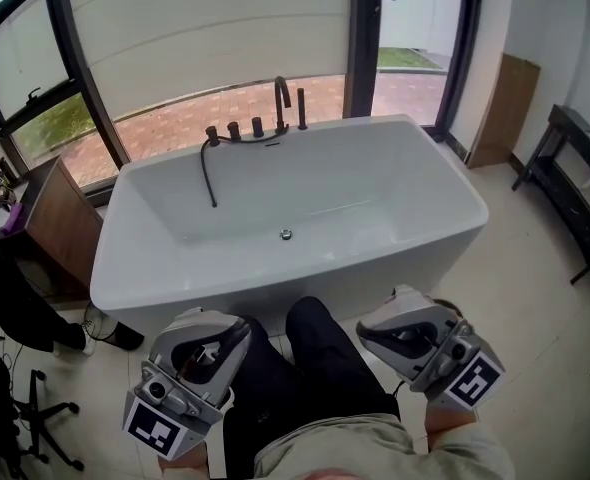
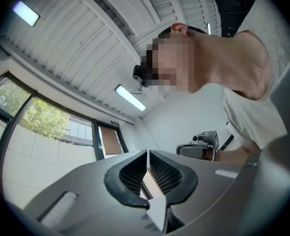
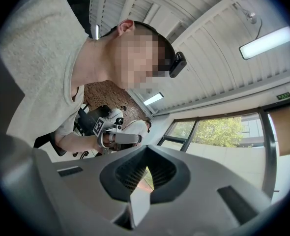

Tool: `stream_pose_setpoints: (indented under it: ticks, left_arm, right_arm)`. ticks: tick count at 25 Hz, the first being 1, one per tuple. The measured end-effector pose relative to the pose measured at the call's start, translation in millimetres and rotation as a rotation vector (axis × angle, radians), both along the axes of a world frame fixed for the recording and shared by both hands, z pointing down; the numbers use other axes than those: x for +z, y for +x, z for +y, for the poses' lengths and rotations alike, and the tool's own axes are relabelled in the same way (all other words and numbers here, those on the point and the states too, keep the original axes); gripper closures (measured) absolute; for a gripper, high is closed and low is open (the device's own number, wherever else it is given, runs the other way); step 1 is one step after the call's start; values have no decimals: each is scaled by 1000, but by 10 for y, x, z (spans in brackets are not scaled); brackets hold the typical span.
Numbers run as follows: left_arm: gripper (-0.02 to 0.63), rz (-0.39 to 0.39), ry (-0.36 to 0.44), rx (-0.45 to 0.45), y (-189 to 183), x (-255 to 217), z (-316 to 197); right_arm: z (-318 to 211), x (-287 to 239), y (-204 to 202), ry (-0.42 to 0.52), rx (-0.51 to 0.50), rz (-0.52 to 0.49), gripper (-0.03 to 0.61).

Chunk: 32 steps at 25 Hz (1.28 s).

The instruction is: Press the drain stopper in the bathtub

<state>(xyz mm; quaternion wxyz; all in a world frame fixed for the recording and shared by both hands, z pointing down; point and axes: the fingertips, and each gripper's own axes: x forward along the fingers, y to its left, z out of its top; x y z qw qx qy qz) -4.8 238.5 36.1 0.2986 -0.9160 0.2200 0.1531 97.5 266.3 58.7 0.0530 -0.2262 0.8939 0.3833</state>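
Note:
A white freestanding bathtub (image 1: 415, 183) stands ahead of me in the head view. Its small round metal drain stopper (image 1: 286, 234) sits in the middle of the tub floor. Dark taps and a spout (image 1: 280, 103) line the far rim, and a dark hose hangs into the tub. Both grippers are held low by my knees, well short of the tub. The left gripper (image 1: 235, 332) and the right gripper (image 1: 368, 334) tilt upward. In the gripper views the left gripper (image 2: 147, 152) and the right gripper (image 3: 146, 150) have their jaws together with nothing between them.
A wooden cabinet (image 1: 60, 223) stands left of the tub, with another person (image 1: 10, 303) and a chair base (image 1: 40, 413) beside it. A dark rack (image 1: 575, 183) and a leaning brown board (image 1: 505, 108) are on the right. Large windows sit behind the tub.

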Motion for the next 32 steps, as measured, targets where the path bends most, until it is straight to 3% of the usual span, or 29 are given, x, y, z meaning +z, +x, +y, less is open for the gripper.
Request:
stream_pose_setpoints:
  ticks: [12,32]
  left_arm:
    - [607,58,48,-15,-169,-111,56]
    - [607,43,51,-35,-157,-73,17]
  right_arm:
    - [-83,99,2,-34,3,8,578]
    - [-137,156,-15,-42,5,32,578]
